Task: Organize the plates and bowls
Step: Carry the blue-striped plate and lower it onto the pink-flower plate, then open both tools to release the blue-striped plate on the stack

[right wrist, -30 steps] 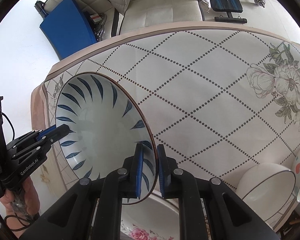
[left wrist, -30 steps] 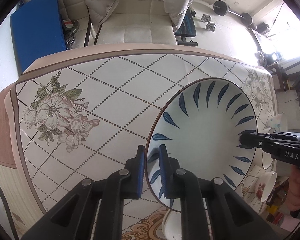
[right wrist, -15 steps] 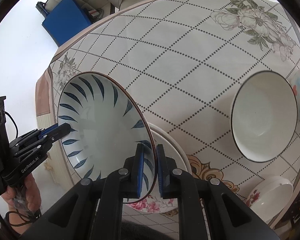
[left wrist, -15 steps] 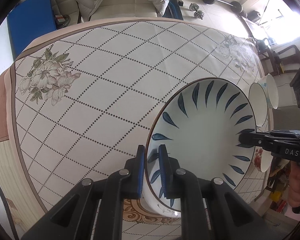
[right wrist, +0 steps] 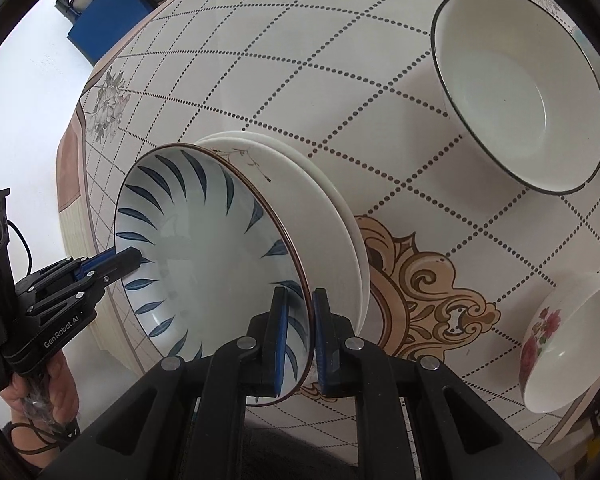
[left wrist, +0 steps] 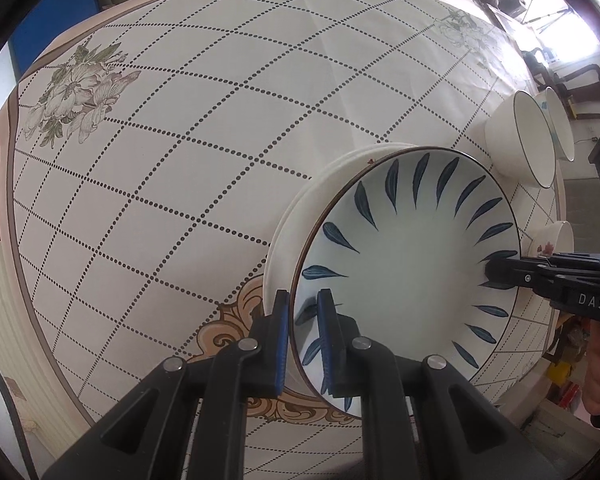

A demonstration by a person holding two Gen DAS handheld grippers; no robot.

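blue-leaf plate held just above white plate stack, contact unclear | left gripper clamped on its near rim | right gripper clamped on opposite rim | black-rimmed bowl and floral bowl near on desk

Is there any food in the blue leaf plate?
Empty. The blue leaf plate shows only its bare pale middle and painted leaves, while the left gripper and right gripper pinch its rim.
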